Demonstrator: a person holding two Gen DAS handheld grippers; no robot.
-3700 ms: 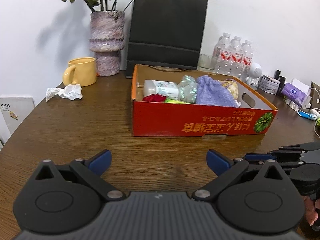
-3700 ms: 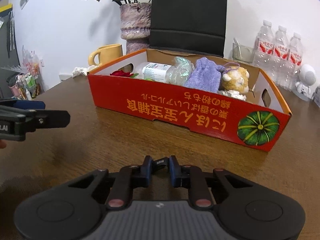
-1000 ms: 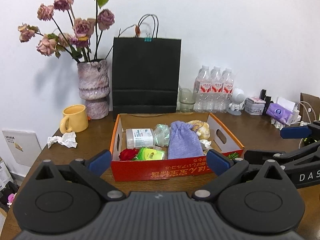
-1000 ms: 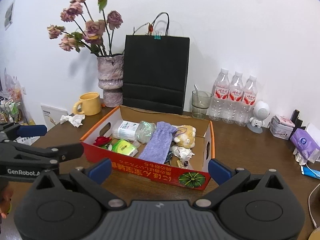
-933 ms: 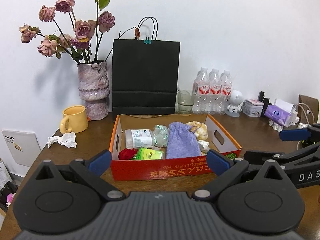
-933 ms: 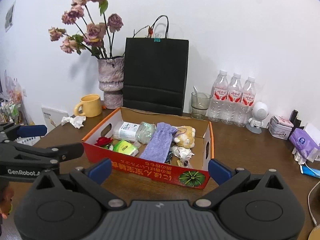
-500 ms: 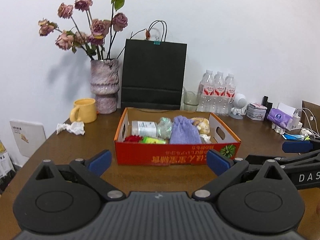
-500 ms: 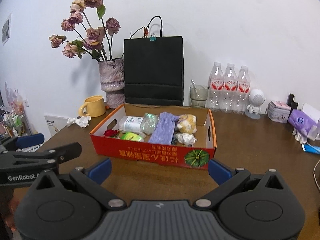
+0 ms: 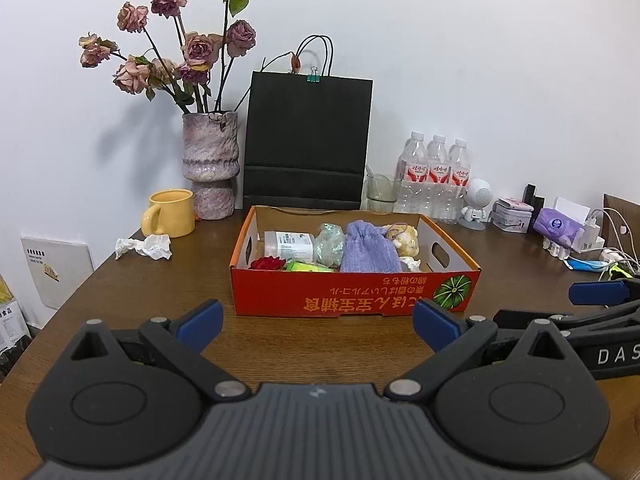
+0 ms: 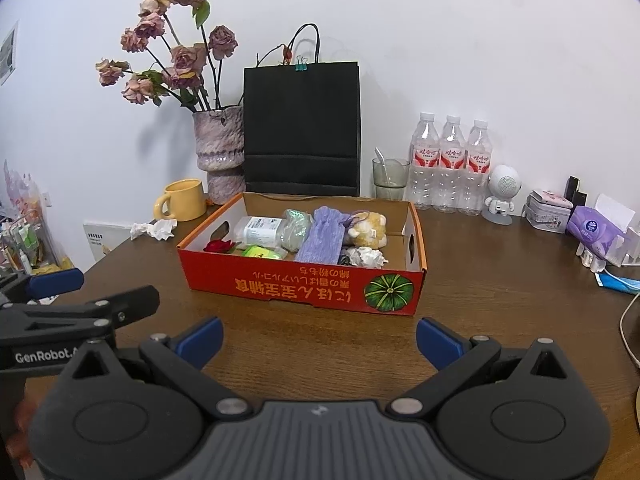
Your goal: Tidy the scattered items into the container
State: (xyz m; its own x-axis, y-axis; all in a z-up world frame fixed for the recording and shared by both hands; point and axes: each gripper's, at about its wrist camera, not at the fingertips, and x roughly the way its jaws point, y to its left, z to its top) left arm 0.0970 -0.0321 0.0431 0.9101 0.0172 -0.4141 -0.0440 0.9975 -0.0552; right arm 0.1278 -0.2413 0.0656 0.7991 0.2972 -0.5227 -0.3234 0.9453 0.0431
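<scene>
red cardboard box (image 9: 352, 300) sits centre frame on the table (image 9: 160, 300), holding bottle, purple pouch (image 10: 320, 236), plush. left gripper (image 9: 316, 320) and right gripper (image 10: 318, 338) both spread wide, empty. crumpled tissue (image 9: 144, 247), mid-left, judged the remaining item; approach low, pinch its bulk.

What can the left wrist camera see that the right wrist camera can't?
Only the left wrist view shows the white charger and cables at the table's right edge. Only the right wrist view shows the dark crumpled bit beside the white paper ball inside the red box, and the cluttered shelf at far left. Both show the open left gripper and open right gripper, the purple pouch, red rose, yellow mug and crumpled tissue.
</scene>
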